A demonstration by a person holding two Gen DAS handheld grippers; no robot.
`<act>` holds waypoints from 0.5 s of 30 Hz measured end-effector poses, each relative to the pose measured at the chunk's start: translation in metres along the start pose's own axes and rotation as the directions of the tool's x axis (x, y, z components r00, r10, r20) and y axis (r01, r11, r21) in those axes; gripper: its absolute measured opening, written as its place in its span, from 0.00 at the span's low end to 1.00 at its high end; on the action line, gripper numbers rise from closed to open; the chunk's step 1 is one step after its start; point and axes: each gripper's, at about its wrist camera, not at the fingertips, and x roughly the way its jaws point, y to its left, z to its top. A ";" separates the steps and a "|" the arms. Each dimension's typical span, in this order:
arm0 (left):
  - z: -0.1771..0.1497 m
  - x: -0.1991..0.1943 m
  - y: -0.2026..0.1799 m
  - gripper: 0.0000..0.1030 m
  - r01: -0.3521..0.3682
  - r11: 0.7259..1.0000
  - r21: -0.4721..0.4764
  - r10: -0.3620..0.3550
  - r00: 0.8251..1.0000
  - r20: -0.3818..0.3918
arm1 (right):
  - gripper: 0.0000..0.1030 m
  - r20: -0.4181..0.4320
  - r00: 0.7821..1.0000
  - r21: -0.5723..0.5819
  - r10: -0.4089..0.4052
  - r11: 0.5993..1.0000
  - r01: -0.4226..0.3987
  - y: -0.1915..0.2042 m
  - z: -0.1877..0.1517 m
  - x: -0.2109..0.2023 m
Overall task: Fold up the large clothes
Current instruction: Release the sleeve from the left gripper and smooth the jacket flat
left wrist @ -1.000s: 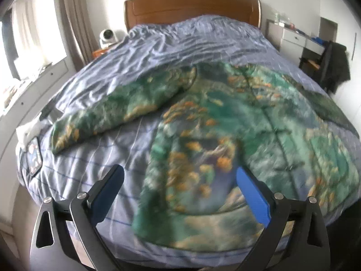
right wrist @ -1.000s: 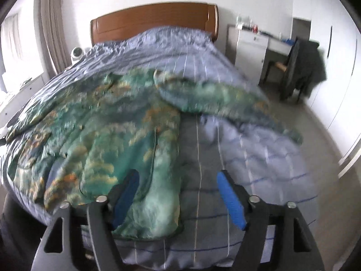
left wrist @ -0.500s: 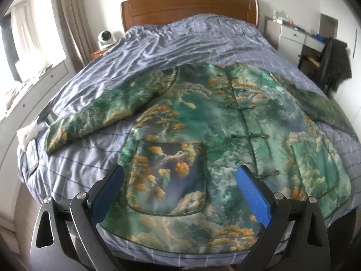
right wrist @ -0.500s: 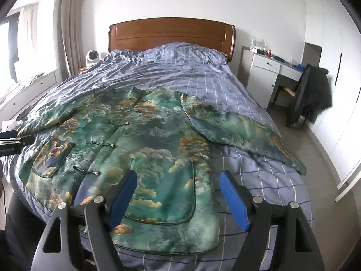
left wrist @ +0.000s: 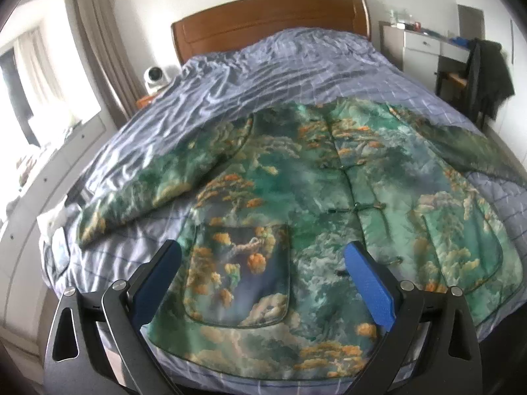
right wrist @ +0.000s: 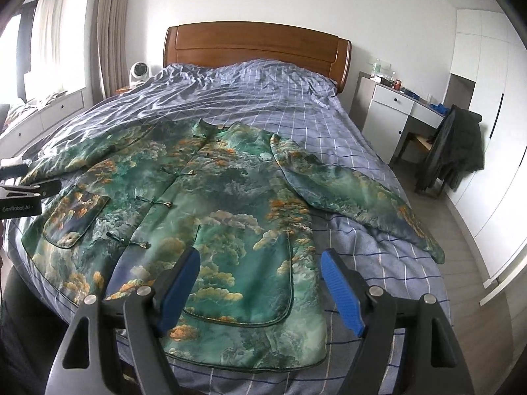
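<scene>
A large green jacket [left wrist: 313, 197] with orange and cloud print lies spread flat, front up, on the bed, its sleeves out to both sides; it also shows in the right wrist view [right wrist: 214, 204]. My left gripper [left wrist: 263, 263] is open and empty, held above the jacket's left pocket near the hem. My right gripper [right wrist: 260, 273] is open and empty above the right pocket near the hem. The left gripper's body [right wrist: 19, 194] shows at the left edge of the right wrist view.
The bed [right wrist: 263, 98] has a blue checked cover and a wooden headboard [right wrist: 257, 49]. A white desk [right wrist: 398, 105] and a chair with a dark coat [right wrist: 457, 148] stand to the right. A small white fan [right wrist: 140, 70] and a window ledge are on the left.
The jacket has gone from rumpled and moving to lying flat and spread. Both grippers have pulled back and risen, staying open.
</scene>
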 end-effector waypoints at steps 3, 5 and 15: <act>0.002 -0.003 -0.004 0.97 -0.008 1.000 0.012 0.008 1.000 0.014 | 0.75 0.000 1.000 -0.006 -0.005 1.000 0.005 0.002 -0.002 0.000; 0.004 -0.006 -0.007 0.97 -0.015 1.000 0.022 0.014 1.000 0.028 | 0.75 -0.001 1.000 -0.005 -0.003 1.000 0.003 0.002 -0.003 0.000; 0.011 -0.014 -0.019 0.98 -0.039 0.997 0.063 0.034 0.997 0.071 | 0.75 -0.002 1.000 -0.008 -0.006 1.000 0.006 0.003 -0.002 0.000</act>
